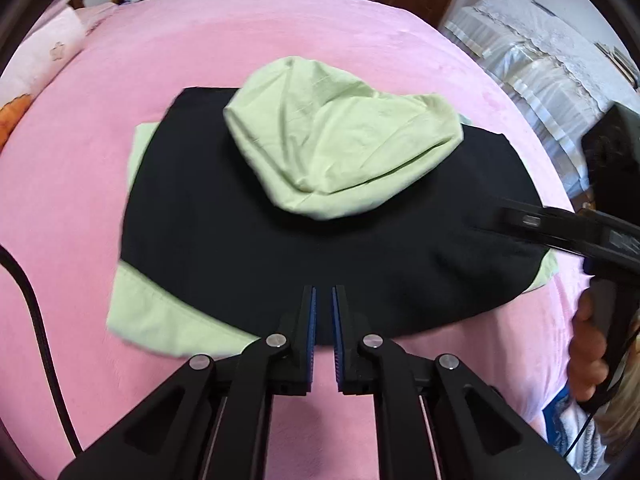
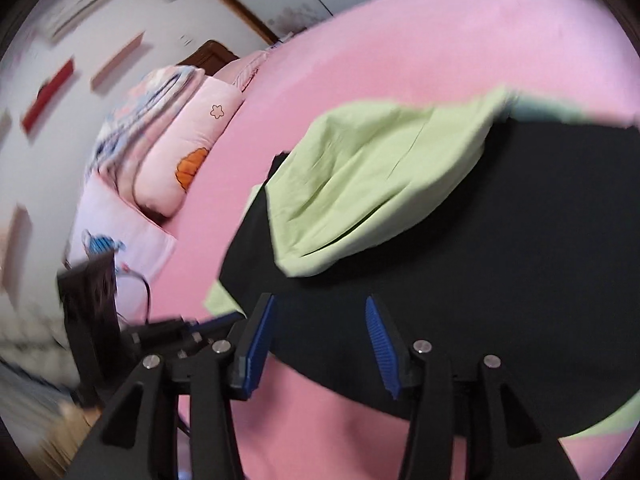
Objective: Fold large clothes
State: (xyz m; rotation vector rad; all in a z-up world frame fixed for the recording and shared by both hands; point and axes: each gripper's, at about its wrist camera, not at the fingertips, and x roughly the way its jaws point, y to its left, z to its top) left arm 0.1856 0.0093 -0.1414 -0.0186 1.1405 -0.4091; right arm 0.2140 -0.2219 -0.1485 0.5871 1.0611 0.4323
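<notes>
Pink bedding is covering the bed that is serving as the folding surface, and the black garment is lying spread flat across its middle, on top of a light green cloth whose corners are peeking out at about 8 o'clock and 4 o'clock of the dark fabric. A second bundle of light green cloth is sitting crumpled on the black garment toward 12 o'clock, likely parked there out of the way, though it is now lying over the area a fold would have to cross. The left claw is hovering over the near hem with its blue pads almost together and nothing between them, so it is clenched and empty. The right claw is standing parted over the garment's near edge at the other side, released, with no fabric pinched; its view is blurred. Both seem to be lining up on the near hem for a lift. Pillows are stacked at the head of the bed around 9 o'clock in the right wrist view, well apart from the clothes. A black cable is trailing across the bedding at 8 o'clock, near the green corner, where it could snag.
</notes>
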